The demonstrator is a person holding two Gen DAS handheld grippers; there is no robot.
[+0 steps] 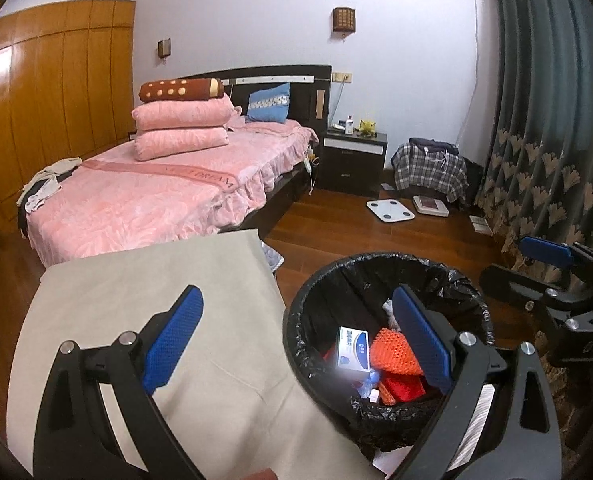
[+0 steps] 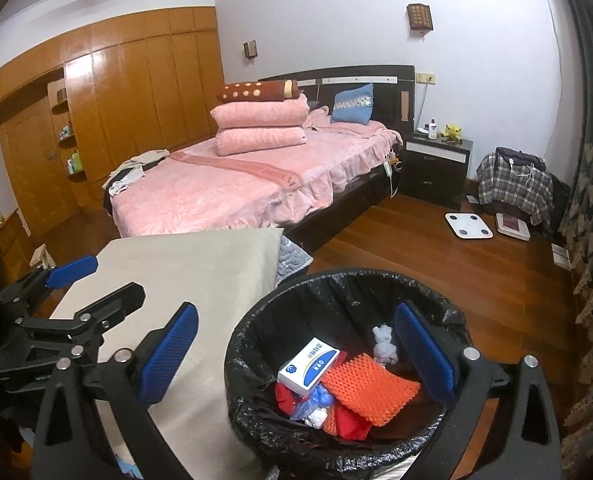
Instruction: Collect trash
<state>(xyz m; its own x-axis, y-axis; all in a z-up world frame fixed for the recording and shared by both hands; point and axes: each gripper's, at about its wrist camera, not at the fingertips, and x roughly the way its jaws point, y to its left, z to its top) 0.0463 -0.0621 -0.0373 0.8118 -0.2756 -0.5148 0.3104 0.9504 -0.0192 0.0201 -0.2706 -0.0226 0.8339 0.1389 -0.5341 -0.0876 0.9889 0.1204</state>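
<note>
A round bin with a black liner (image 1: 296,320) (image 2: 232,360) stands on the floor beside a beige-covered table (image 1: 136,292) (image 2: 184,268). Inside lie a white and blue box (image 1: 352,348) (image 2: 308,366), an orange mesh pad (image 1: 394,354) (image 2: 370,386), red scraps (image 2: 348,420), blue plastic (image 2: 312,400) and a crumpled white tissue (image 2: 384,344). My left gripper (image 1: 298,340) (image 2: 92,286) is open and holds nothing, straddling the bin's left rim and the table edge. My right gripper (image 2: 296,354) (image 1: 524,264) hangs open over the bin, also with nothing in it.
A pink bed (image 1: 144,196) with stacked pillows fills the middle of the room. A dark nightstand (image 1: 354,160), two floor scales (image 1: 390,211) and a chair draped in plaid cloth (image 1: 430,170) stand behind the bin. A patterned curtain (image 1: 556,140) runs along the right, wooden wardrobes (image 1: 56,92) along the left.
</note>
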